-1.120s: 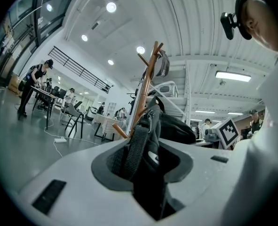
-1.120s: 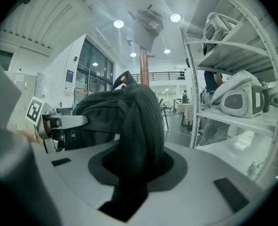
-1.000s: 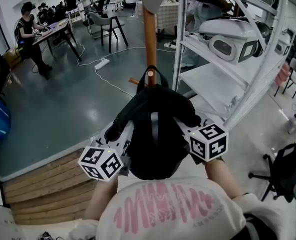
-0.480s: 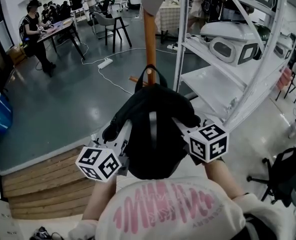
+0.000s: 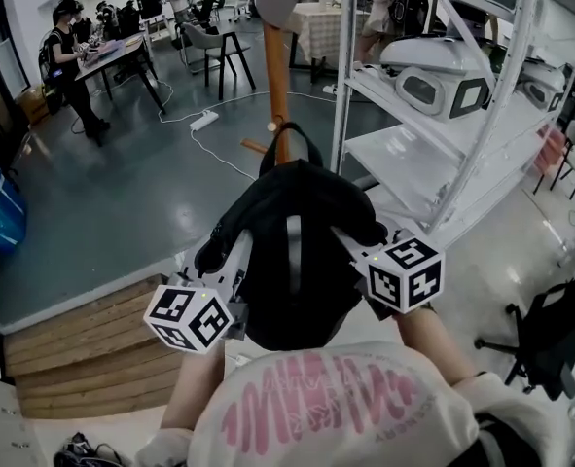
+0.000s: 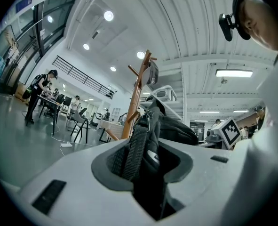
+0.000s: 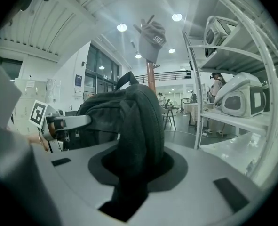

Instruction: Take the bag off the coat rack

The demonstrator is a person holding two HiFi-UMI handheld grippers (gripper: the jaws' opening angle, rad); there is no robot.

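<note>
Both forearms reach forward. The left gripper [image 6: 143, 166] and right gripper [image 7: 131, 175] clamp their fingers on the black bag [image 5: 292, 251] (one per side). The coat rack [image 5: 276, 86] stands beyond the fingers.

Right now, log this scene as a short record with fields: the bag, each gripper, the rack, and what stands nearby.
bag: black backpack, held up in front of the person, top loop close to the rack's pole
left gripper: shut on the backpack at its webbing strap
right gripper: shut on a thick fold of the backpack
coat rack: wooden, upright, grey cap on top
nearby: white shelf unit, right of the rack
</note>
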